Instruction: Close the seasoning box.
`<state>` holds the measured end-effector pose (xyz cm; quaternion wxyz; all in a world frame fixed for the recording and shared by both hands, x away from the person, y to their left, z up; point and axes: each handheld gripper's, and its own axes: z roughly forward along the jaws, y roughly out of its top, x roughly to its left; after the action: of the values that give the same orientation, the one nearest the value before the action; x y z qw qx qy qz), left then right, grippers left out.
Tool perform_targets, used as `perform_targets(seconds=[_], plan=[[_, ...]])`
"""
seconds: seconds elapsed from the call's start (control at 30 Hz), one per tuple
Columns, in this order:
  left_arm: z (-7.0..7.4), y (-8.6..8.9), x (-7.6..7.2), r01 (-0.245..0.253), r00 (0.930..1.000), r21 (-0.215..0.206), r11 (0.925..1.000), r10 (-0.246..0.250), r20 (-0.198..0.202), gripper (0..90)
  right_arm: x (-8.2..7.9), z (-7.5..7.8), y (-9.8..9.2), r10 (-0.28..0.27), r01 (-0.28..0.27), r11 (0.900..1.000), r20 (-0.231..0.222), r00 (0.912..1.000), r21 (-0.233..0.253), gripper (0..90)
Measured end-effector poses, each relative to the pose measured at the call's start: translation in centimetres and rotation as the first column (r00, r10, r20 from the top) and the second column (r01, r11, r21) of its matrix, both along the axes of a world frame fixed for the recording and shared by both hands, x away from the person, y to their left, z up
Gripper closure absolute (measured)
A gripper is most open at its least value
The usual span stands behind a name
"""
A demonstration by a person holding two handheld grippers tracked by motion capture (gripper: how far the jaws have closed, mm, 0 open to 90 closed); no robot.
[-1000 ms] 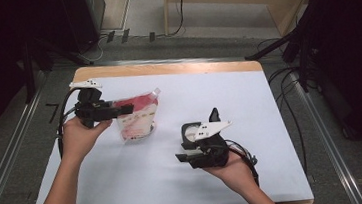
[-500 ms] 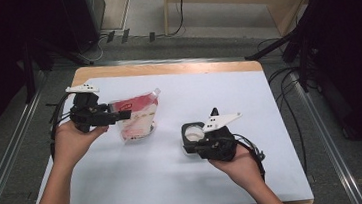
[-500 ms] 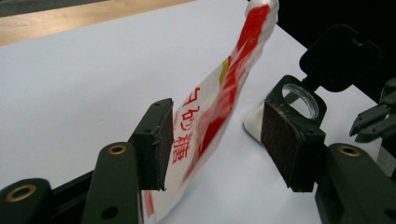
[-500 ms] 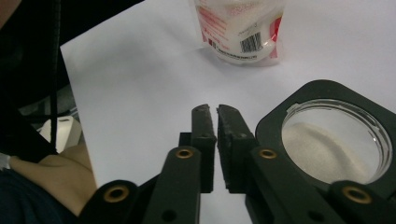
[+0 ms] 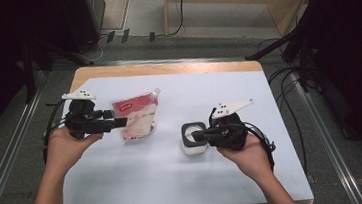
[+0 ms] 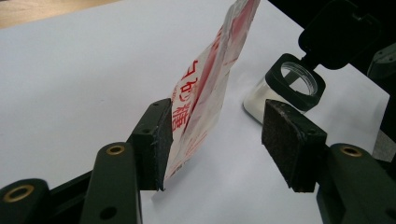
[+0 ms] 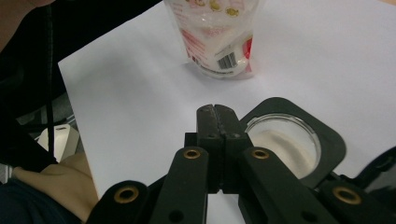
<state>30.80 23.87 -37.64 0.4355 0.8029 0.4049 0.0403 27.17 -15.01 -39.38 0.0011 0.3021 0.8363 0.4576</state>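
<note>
A red-and-white pouch point(image 5: 136, 117) with red lettering stands tilted on the white table sheet point(image 5: 176, 183). My left gripper point(image 5: 120, 122) is open around its lower edge. The pouch point(image 6: 205, 88) leans against one pad point(image 6: 161, 135), and the other pad point(image 6: 285, 140) is well clear of it. A small jar point(image 5: 192, 140) of white powder sits mid-table, its black lid point(image 6: 336, 32) flipped open. My right gripper point(image 5: 198, 136) points left at the jar. Its jaws point(image 7: 217, 135) are pressed together beside the black rim point(image 7: 327, 144), with nothing visible between them.
The pouch point(image 7: 219, 37) stands beyond the jar in the right gripper view. The wooden table edge point(image 5: 165, 68) runs along the far side. Cables point(image 5: 282, 79) trail off the right side, and metal rails point(image 5: 4, 164) flank the table.
My right gripper has turned from pointing up and away to lying level, aimed left at the jar. My left gripper has shifted slightly nearer and left, still at the pouch.
</note>
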Motion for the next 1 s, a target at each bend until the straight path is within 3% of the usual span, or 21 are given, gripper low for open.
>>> perform_targets(seconds=[0.23, 0.43, 0.67, 0.83, 1.0], plan=[[-0.5, 1.0, -0.5, -0.003, 1.0000, -0.012, 0.9999, 0.003, -0.006, 44.5, 0.4, 1.3, -1.6, -0.022, 0.023, 1.000, 0.024, 0.9995, -0.003, 90.0], [-0.7, 1.5, -0.6, -0.025, 0.9996, -0.019, 0.9995, 0.026, 0.015, 44.4, 0.7, 2.3, -3.5, -0.072, 0.071, 0.997, 0.037, 0.9967, 0.006, 90.0], [-0.8, 2.2, -0.7, -0.032, 0.9992, -0.009, 0.9995, 0.032, 0.025, 43.6, 0.9, 3.1, -6.2, -0.148, 0.146, 0.989, 0.060, 0.9872, 0.030, 90.0], [-1.3, 2.7, -0.7, -0.050, 0.9985, -0.001, 0.9988, 0.050, 0.023, 42.4, 1.5, 2.7, -7.5, -0.203, 0.202, 0.979, 0.059, 0.9774, 0.023, 90.0], [-1.6, 3.1, -0.9, -0.062, 0.9980, 0.011, 0.9980, 0.062, 0.012, 41.1, 2.3, 0.9, -7.7, -0.231, 0.231, 0.973, 0.031, 0.9726, 0.002, 90.0]])
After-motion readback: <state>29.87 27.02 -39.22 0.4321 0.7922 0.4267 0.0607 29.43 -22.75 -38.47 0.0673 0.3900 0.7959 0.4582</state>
